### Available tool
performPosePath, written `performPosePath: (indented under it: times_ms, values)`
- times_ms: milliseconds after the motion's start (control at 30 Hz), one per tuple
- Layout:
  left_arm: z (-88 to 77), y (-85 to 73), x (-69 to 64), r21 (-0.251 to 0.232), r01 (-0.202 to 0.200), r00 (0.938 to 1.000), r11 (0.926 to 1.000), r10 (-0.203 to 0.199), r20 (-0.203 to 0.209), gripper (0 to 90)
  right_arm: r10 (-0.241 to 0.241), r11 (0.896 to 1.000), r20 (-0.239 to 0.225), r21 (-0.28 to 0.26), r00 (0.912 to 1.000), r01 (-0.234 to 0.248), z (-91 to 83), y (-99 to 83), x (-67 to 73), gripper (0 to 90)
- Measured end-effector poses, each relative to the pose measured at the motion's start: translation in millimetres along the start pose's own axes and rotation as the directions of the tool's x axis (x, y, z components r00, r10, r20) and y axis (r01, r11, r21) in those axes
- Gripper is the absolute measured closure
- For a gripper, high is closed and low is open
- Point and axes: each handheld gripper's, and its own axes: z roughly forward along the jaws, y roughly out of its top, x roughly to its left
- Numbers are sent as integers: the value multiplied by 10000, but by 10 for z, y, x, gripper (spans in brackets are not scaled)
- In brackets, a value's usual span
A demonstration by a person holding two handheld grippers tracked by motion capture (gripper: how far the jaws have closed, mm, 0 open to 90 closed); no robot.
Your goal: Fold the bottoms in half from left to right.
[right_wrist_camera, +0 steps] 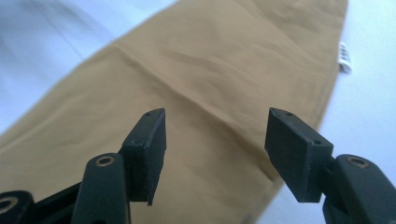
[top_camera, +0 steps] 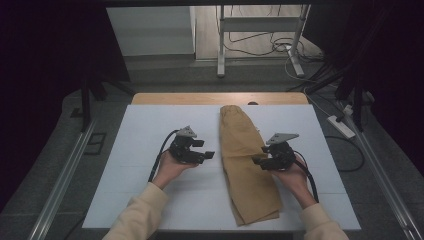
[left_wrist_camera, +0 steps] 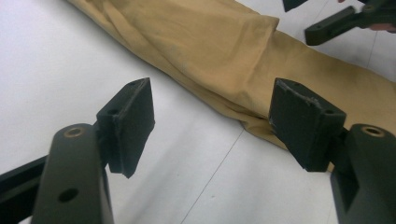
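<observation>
- Folded tan cotton trousers (top_camera: 247, 165) lie lengthwise on white tabletop (top_camera: 150, 200).
- L tongs (top_camera: 209, 155) released, just beside cloth.
- R tongs (top_camera: 257, 160) released, over cloth, nothing gripped.

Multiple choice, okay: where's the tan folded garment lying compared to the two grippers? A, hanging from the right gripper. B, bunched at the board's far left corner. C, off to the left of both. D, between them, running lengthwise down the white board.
D: in the high view the tan garment lies flat and lengthwise on the white board, with the left gripper at its left edge and the right gripper over its right edge, both open and holding nothing.
</observation>
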Motion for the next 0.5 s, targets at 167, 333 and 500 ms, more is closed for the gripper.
performPosePath:
  times_ms: [167,333,500]
  values:
    - [-2,-2,3,37,30,10000,10000,-30,-6,308,-296,9995,-210,-145,9993,293,-27,36,125,380]
    - [-8,-5,10,2,70,10000,10000,-70,18,308,-477,9988,-470,-139,9978,471,-10,65,241,378]
    - [-12,-5,12,-8,82,10000,10000,-82,36,308,-429,9991,-898,-79,9950,423,35,93,356,369]
